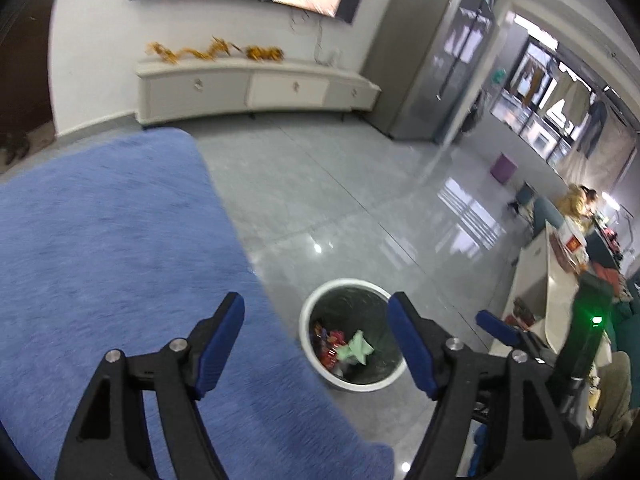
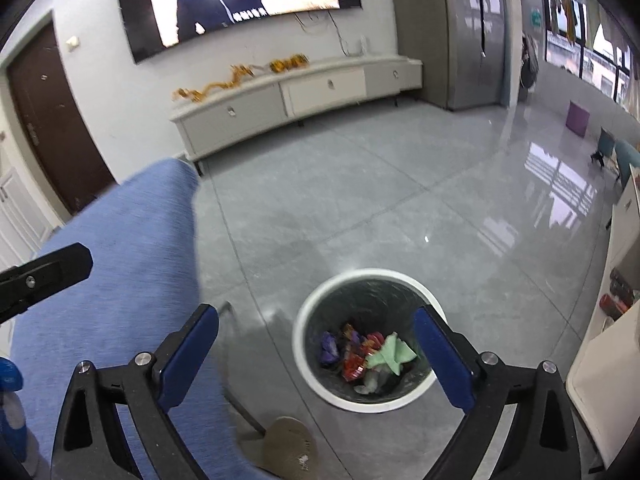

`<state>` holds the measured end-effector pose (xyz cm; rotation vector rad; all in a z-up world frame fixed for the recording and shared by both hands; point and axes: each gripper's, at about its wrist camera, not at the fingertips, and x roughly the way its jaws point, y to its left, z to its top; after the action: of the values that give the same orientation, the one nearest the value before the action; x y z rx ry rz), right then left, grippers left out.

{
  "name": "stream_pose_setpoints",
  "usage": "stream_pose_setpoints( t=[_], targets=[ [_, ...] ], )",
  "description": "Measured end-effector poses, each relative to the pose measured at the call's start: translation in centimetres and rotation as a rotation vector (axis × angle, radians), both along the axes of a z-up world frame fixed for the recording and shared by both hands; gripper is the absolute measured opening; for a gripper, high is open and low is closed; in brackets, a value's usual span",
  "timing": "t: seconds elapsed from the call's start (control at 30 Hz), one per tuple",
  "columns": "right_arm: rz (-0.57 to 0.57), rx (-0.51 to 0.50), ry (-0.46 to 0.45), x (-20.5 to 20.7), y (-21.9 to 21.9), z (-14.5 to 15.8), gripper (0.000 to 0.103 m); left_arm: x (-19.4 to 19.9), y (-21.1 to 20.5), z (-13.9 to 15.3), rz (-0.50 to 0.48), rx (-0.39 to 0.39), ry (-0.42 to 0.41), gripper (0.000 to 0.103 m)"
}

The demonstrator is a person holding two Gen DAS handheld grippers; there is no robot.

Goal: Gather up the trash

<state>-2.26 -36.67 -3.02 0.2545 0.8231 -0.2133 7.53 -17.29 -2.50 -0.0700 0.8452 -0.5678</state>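
Note:
A white-rimmed trash bin [image 1: 316,364] [image 2: 304,356] with a dark liner stands on the grey floor beside a blue-covered table. Inside lie a crumpled green paper [image 1: 356,350] [image 2: 390,354] and several colourful snack wrappers [image 1: 330,346] [image 2: 352,354]. My left gripper [image 1: 316,350] is open and empty, held over the table edge and the bin. My right gripper [image 2: 316,354] is open and empty, above the bin. The right gripper's blue finger [image 1: 498,326] shows at the right of the left wrist view. Part of the left gripper [image 2: 44,274] shows at the left of the right wrist view.
The blue cloth [image 1: 120,260] [image 2: 120,264] covers the table at left. A white TV cabinet [image 1: 256,88] [image 2: 296,100] stands against the far wall under a screen. A cluttered white counter [image 1: 540,292] is at right. A brown round pad [image 2: 288,448] lies on the floor.

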Motion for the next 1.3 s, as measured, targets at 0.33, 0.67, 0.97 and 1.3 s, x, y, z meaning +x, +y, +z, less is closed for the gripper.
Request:
stream_pose_setpoints(
  t=[0.33, 0.67, 0.97, 1.3],
  targets=[
    [0.089, -0.049, -0.182, -4.0, 7.3, 4.8, 0.103, -5.5, 9.7, 2.5, 0.235, 0.040, -0.150, 0.074],
    [0.050, -0.110, -0.298, -6.8, 9.5, 6.6, 0.103, -9.8, 15.0, 4.5, 0.433, 0.103, -0.336, 0.074],
    [0.032, -0.138, -0.340, -8.8, 10.5, 6.7, 0.103, -12.1, 16.1, 4.8, 0.485, 0.119, -0.389, 0.082],
    [-0.001, -0.151, -0.346, -9.9, 10.2, 6.5, 0.103, -13.7, 16.9, 5.0, 0.512, 0.121, -0.425, 0.101]
  ],
)
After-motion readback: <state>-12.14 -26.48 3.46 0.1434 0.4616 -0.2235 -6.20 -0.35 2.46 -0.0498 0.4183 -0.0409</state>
